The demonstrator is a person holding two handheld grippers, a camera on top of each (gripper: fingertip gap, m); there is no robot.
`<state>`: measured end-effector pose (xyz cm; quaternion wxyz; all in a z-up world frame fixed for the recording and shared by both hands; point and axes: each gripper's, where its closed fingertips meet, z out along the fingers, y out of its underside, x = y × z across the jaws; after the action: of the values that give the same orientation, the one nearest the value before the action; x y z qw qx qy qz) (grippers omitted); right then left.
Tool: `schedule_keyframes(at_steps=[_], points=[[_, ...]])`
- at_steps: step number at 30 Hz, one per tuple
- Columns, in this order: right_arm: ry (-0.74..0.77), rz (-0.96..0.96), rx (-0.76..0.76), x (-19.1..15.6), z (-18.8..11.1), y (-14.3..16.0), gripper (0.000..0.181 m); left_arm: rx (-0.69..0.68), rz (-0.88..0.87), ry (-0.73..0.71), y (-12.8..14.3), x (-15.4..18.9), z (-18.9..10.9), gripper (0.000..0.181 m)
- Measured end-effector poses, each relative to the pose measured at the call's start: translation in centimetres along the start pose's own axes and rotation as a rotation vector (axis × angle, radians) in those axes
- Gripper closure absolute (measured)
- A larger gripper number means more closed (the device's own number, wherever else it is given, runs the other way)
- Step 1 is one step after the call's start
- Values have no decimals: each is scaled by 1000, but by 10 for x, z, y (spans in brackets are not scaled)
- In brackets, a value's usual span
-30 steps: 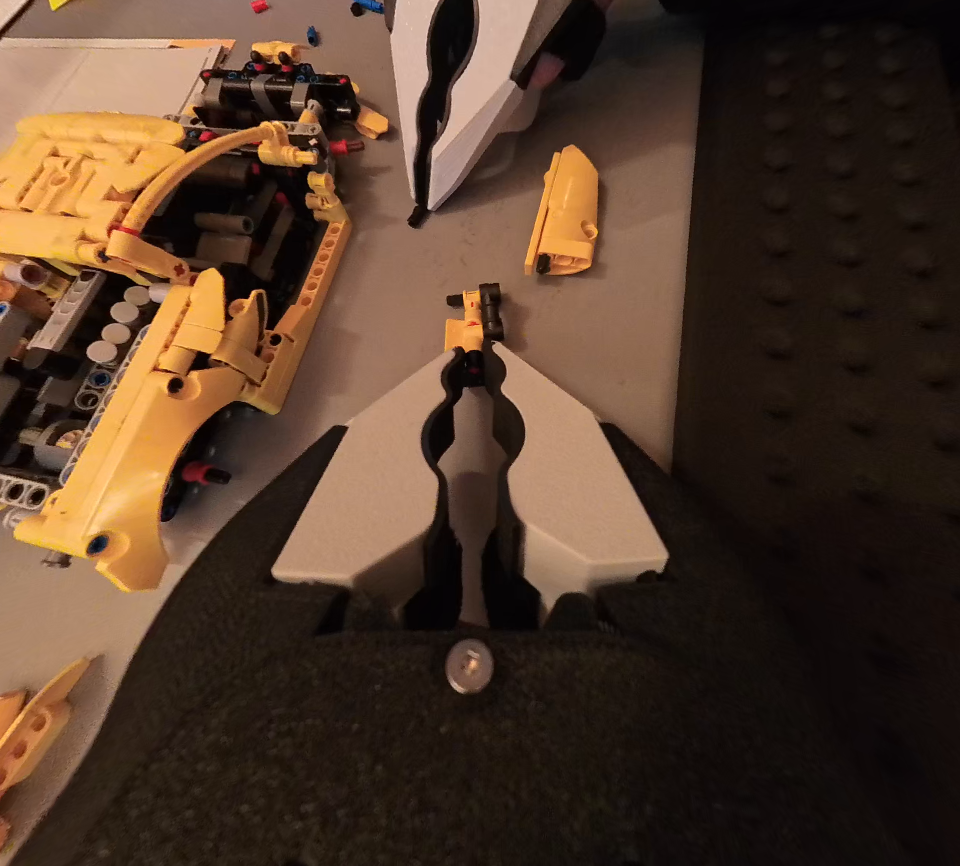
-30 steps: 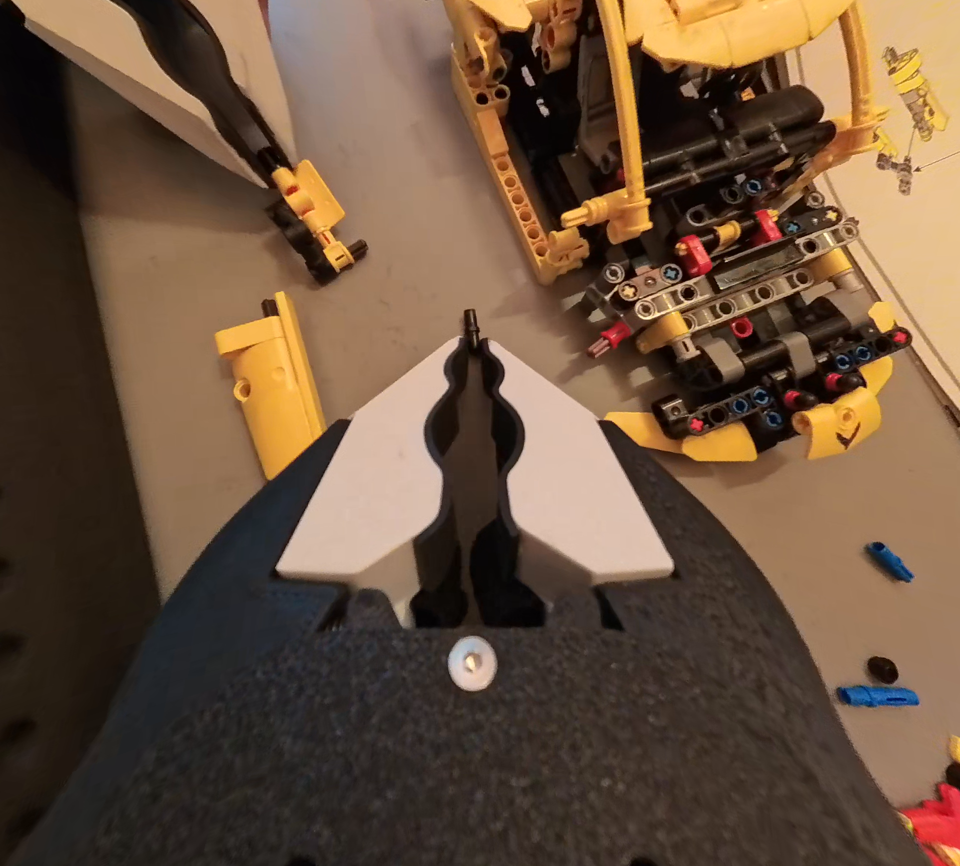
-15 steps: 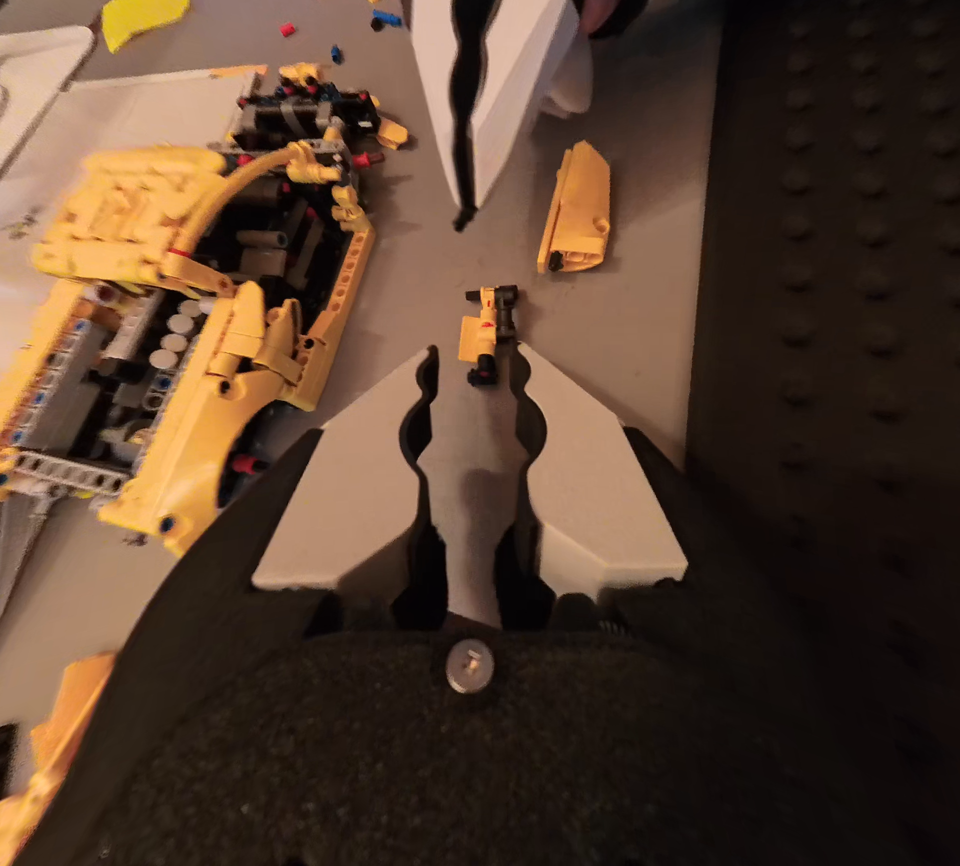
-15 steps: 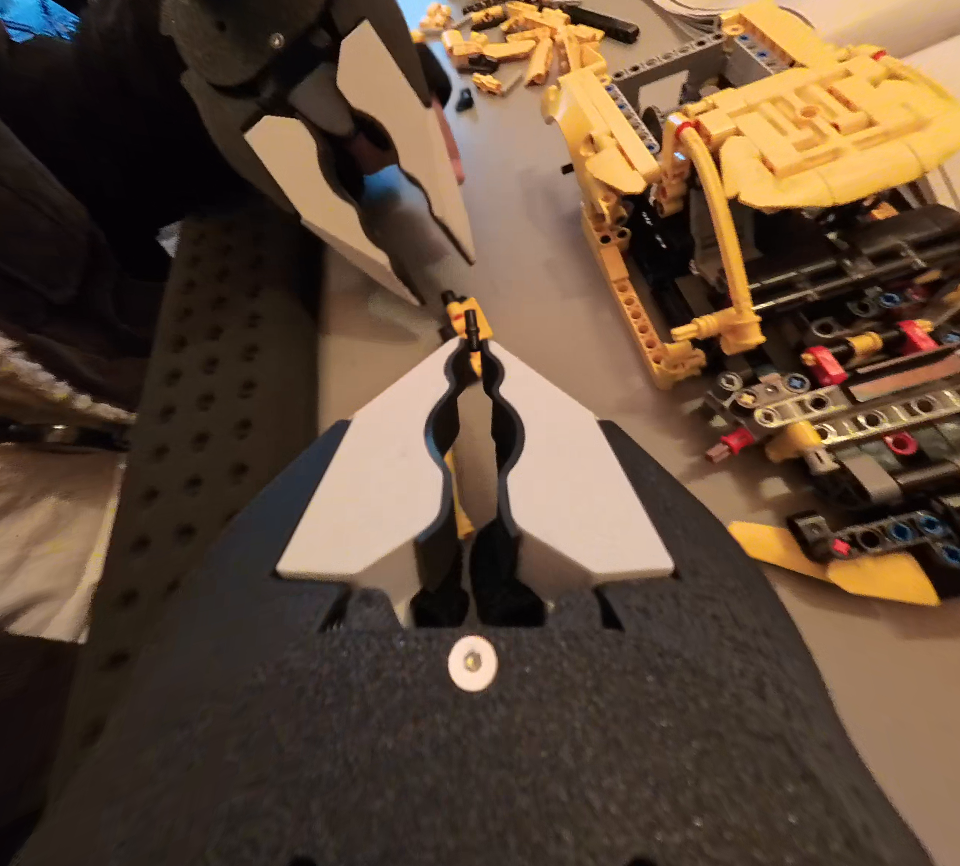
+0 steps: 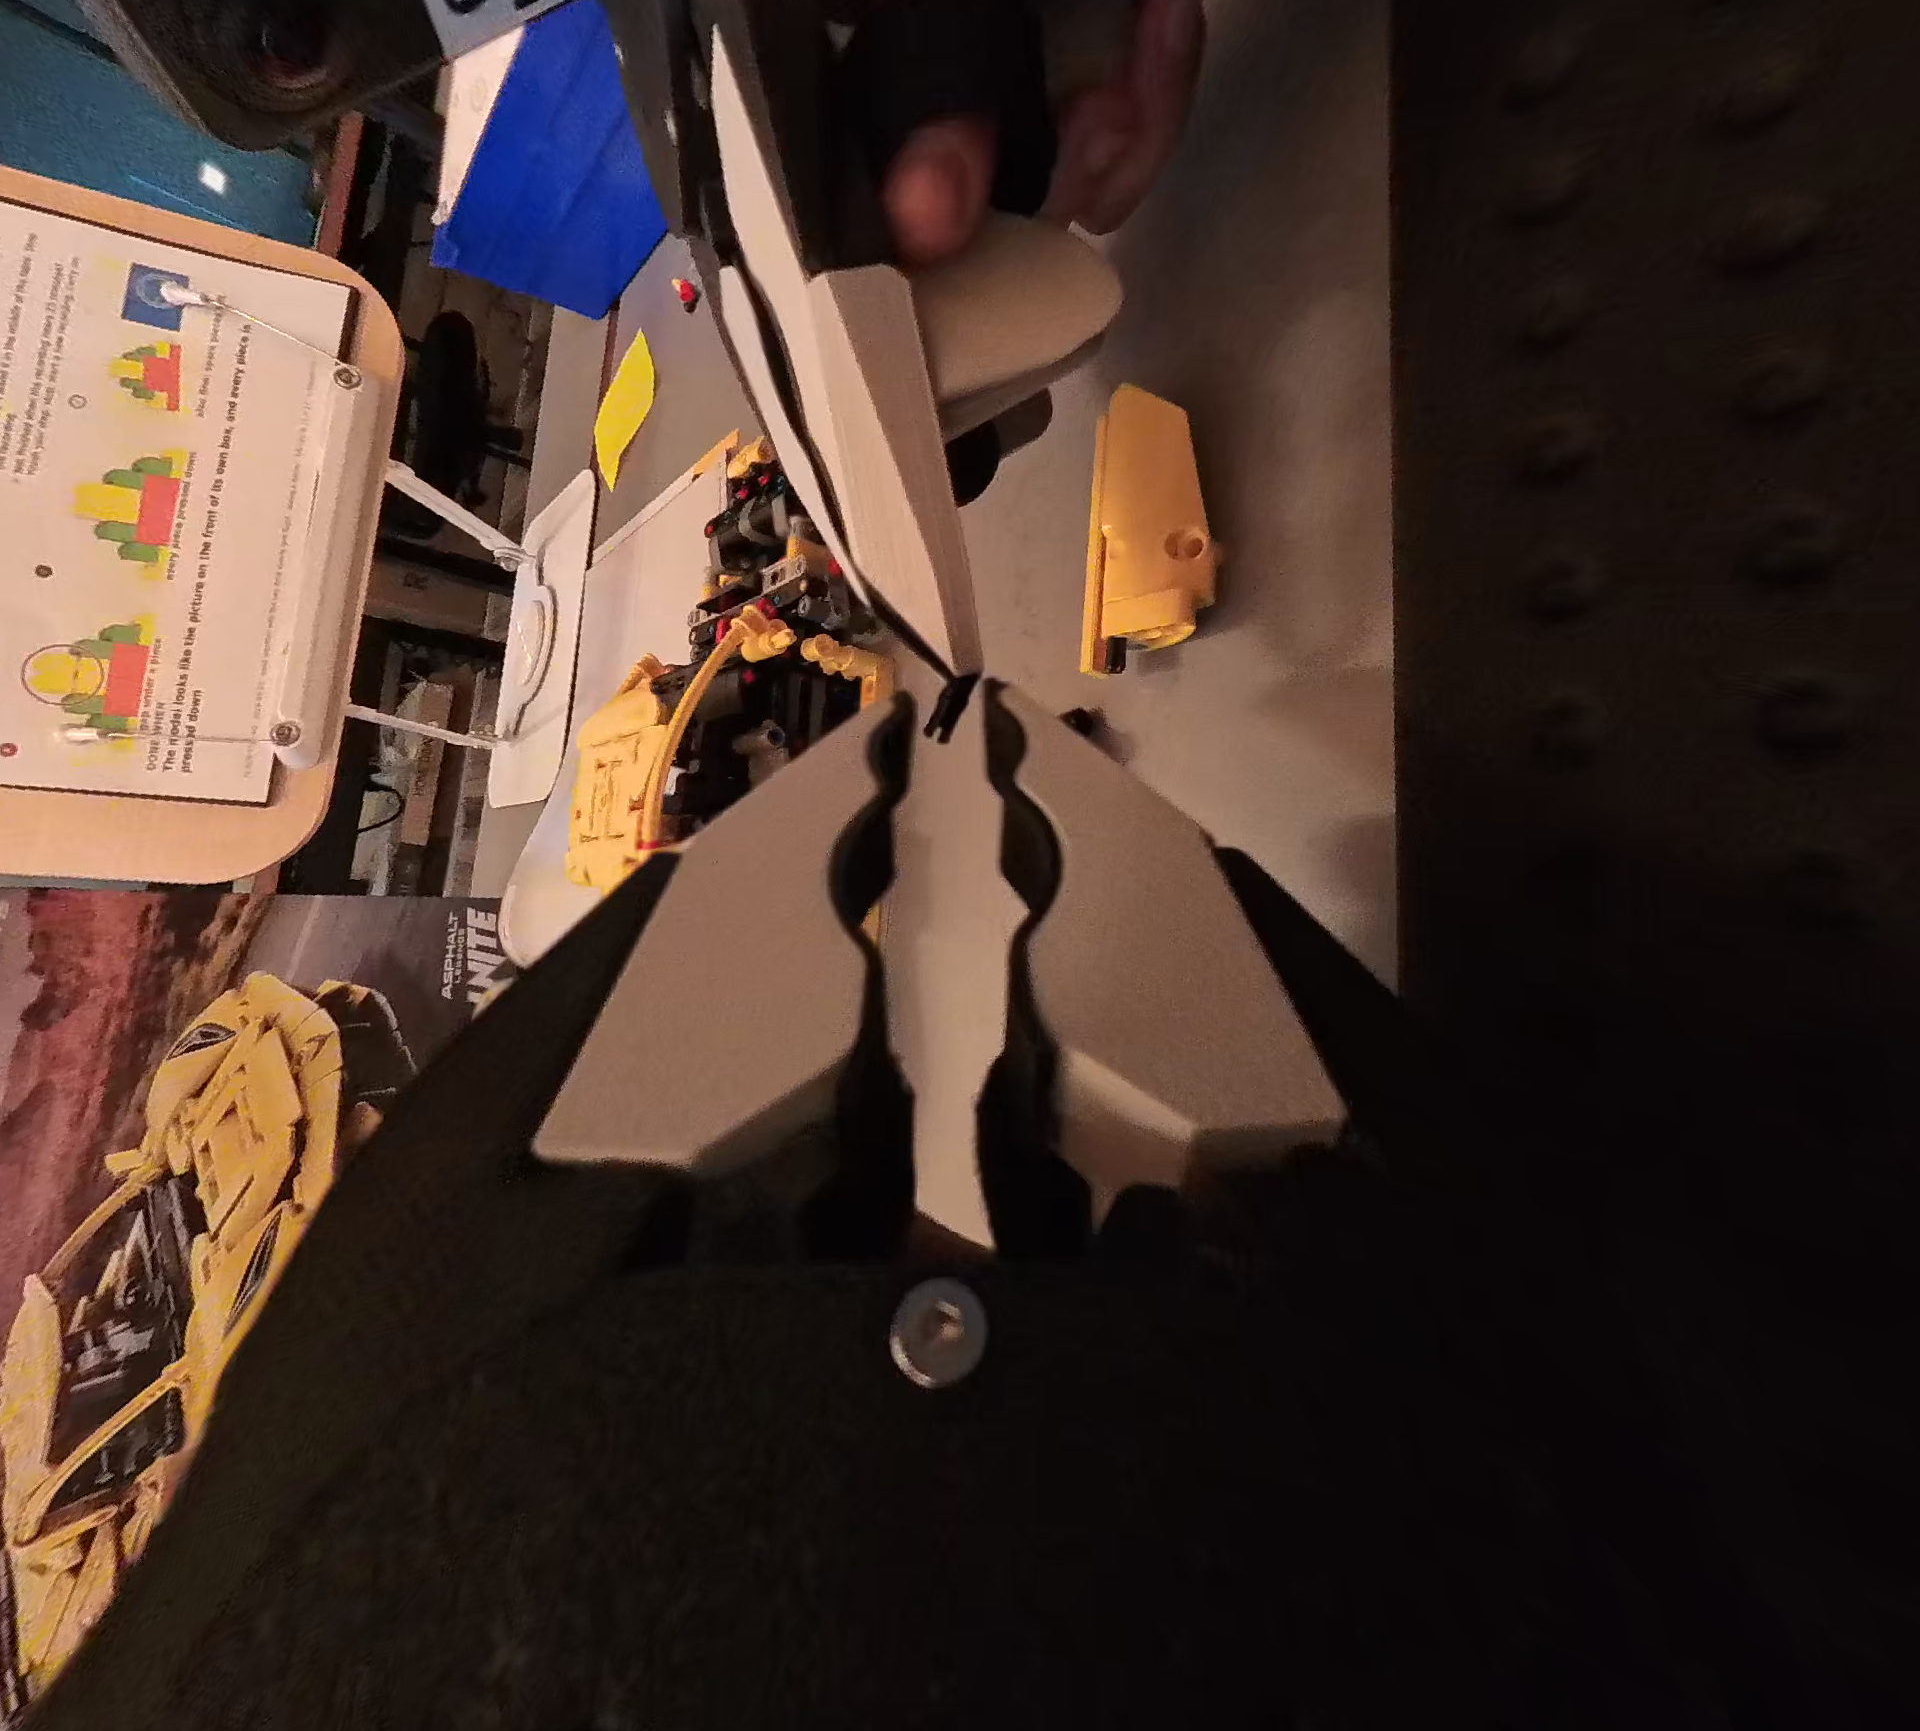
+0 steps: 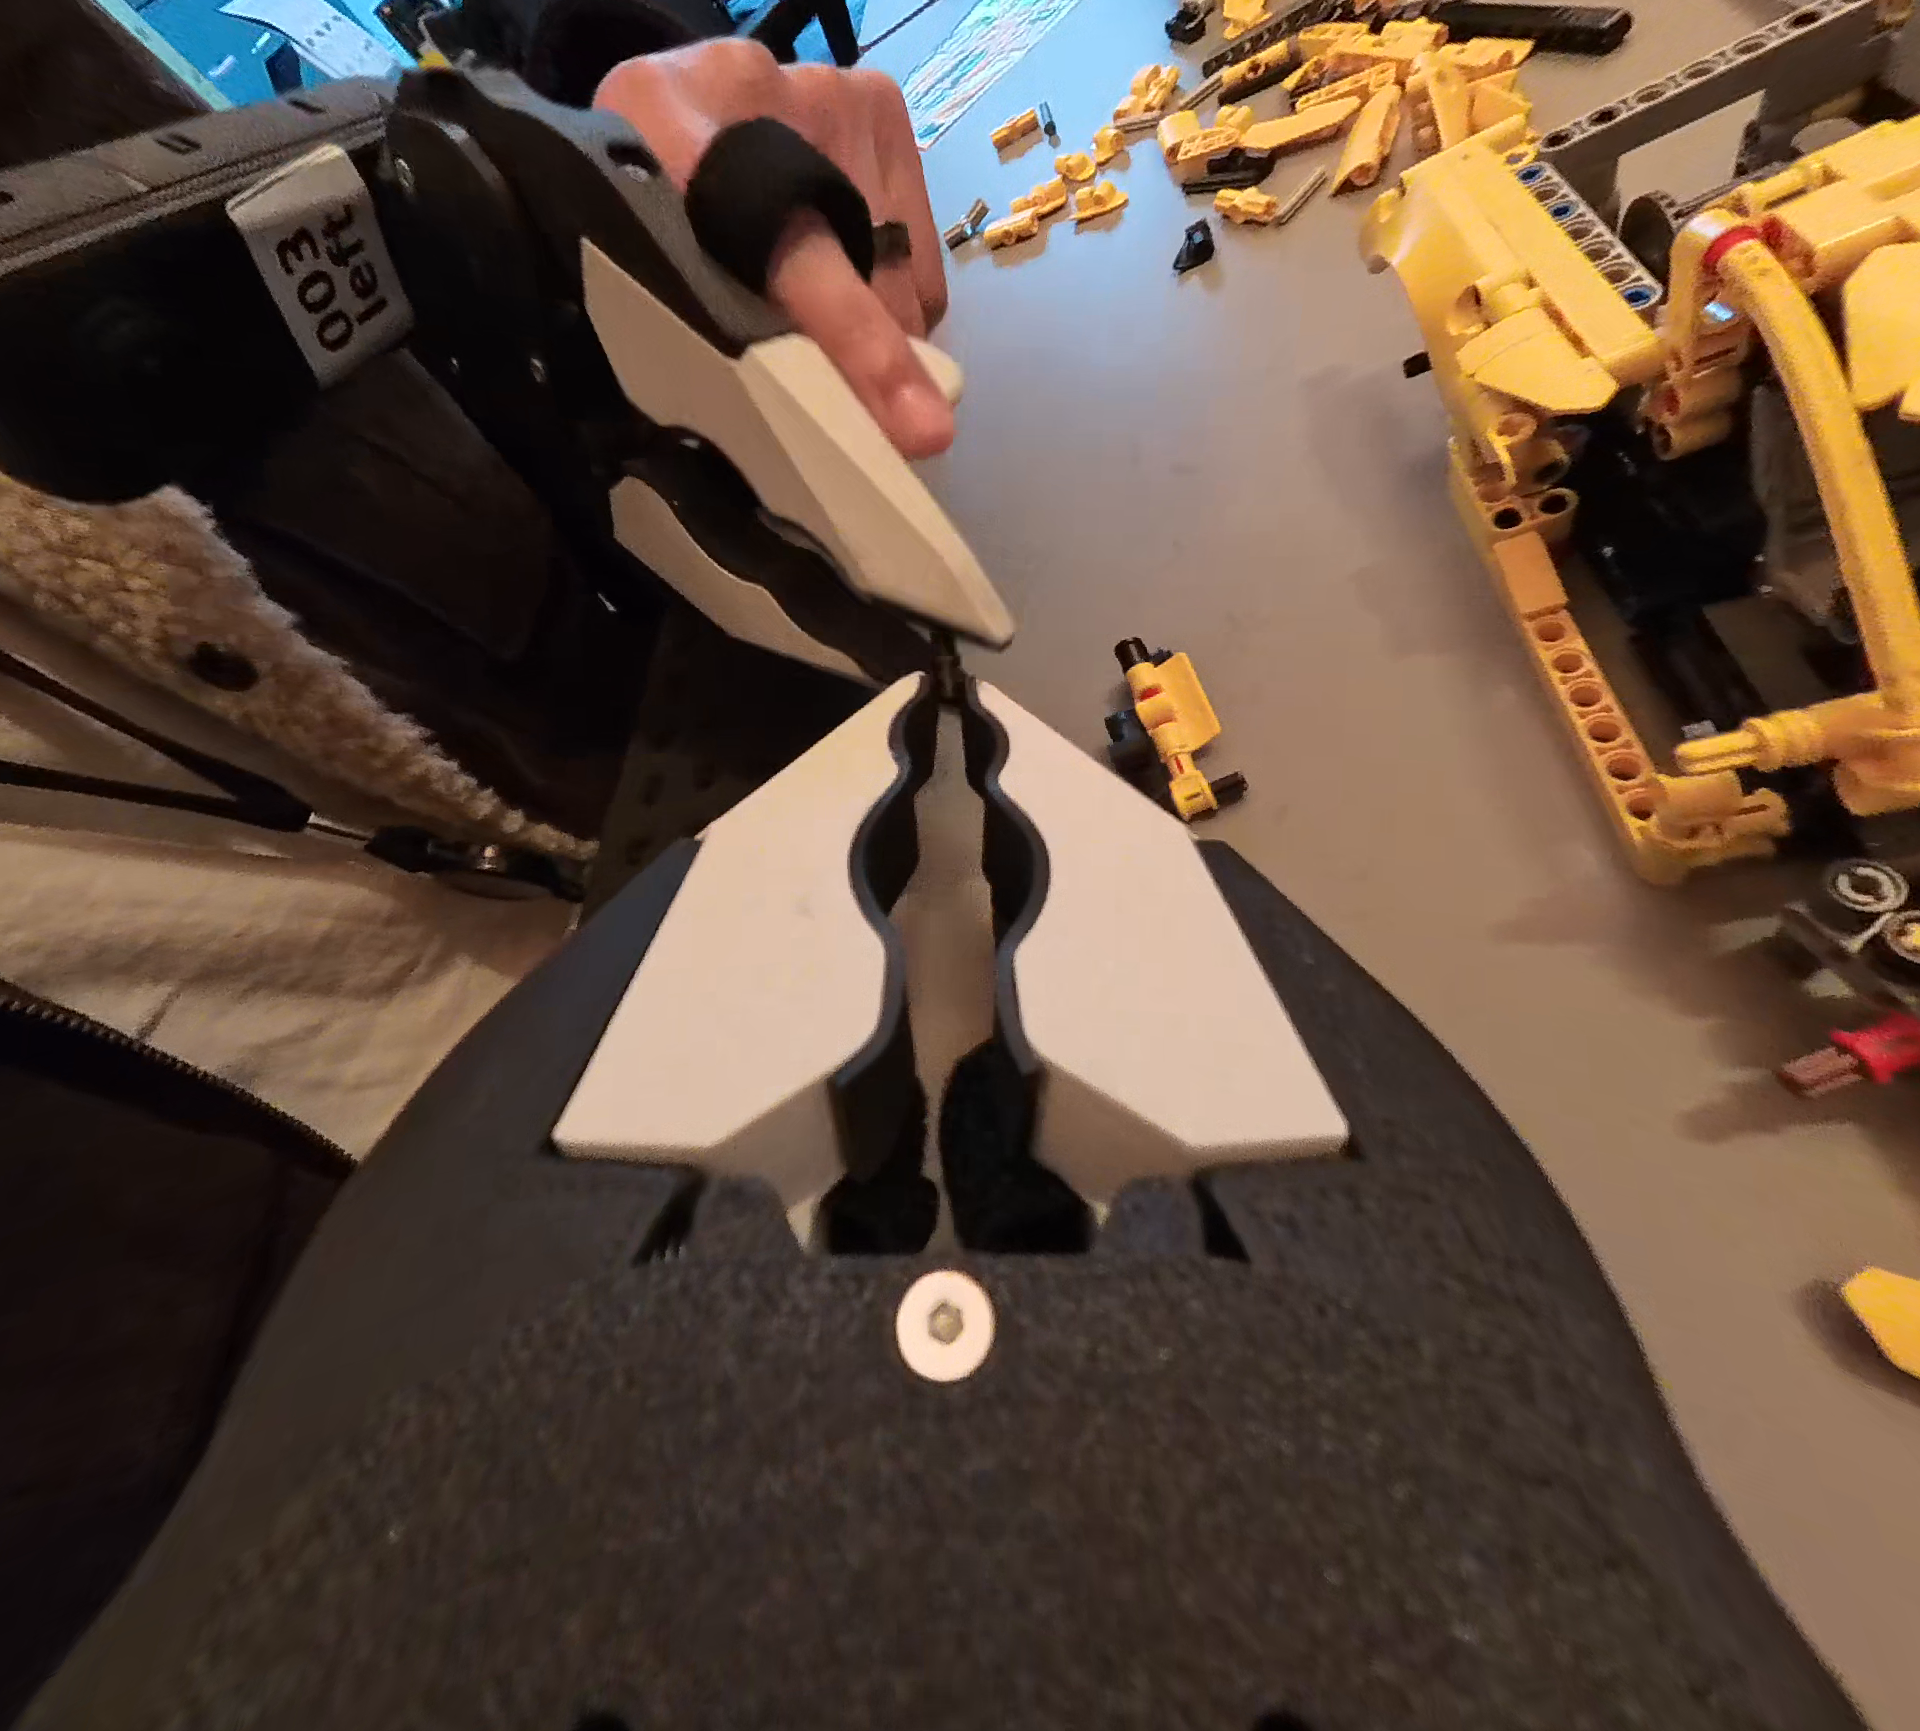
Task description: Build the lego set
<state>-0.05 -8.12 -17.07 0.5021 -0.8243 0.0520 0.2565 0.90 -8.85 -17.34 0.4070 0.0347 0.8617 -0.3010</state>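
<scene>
Right wrist view: the right gripper point(image 6: 948, 689) pinches a small black pin point(image 6: 947, 665) at its fingertips, jaws nearly closed on it. The pin's long axis runs straight out along the fingers, its free end toward the left gripper point(image 6: 966, 632), tip to tip. From this angle I cannot tell whether the left jaws grip it; in the left wrist view the left gripper point(image 5: 940, 702) stands narrowly parted around the pin point(image 5: 948, 707). Judgement: a handover or regrip, needing close alignment. The small yellow-and-black subassembly point(image 6: 1169, 725) lies on the grey table point(image 6: 1195, 476) just beside, the yellow car model point(image 6: 1683, 476) farther right. Loose yellow parts point(image 6: 1320, 92) and office chairs behind.
</scene>
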Motion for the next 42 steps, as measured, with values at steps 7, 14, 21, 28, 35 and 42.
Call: schedule_keyframes(at_steps=[7, 14, 21, 28, 35, 42], points=[[70, -30, 142, 8, -14, -24, 178, 31, -186, -108, -2, -25, 4, 177], [93, -65, 233, 6, -22, -39, 175, 69, -238, -210, -8, -42, 3, 178], [99, 12, 247, 13, -22, -40, 176, -7, -138, -313, -6, -45, 10, 178], [121, -40, 251, 14, -24, -40, 176, 27, -236, -293, -9, -46, 11, 178], [82, -19, 259, 10, -25, -42, 177, 66, -284, -271, -12, -46, 8, 179], [128, -65, 232, 13, -31, -40, 178, 53, -462, -69, 7, -28, 3, 166]])
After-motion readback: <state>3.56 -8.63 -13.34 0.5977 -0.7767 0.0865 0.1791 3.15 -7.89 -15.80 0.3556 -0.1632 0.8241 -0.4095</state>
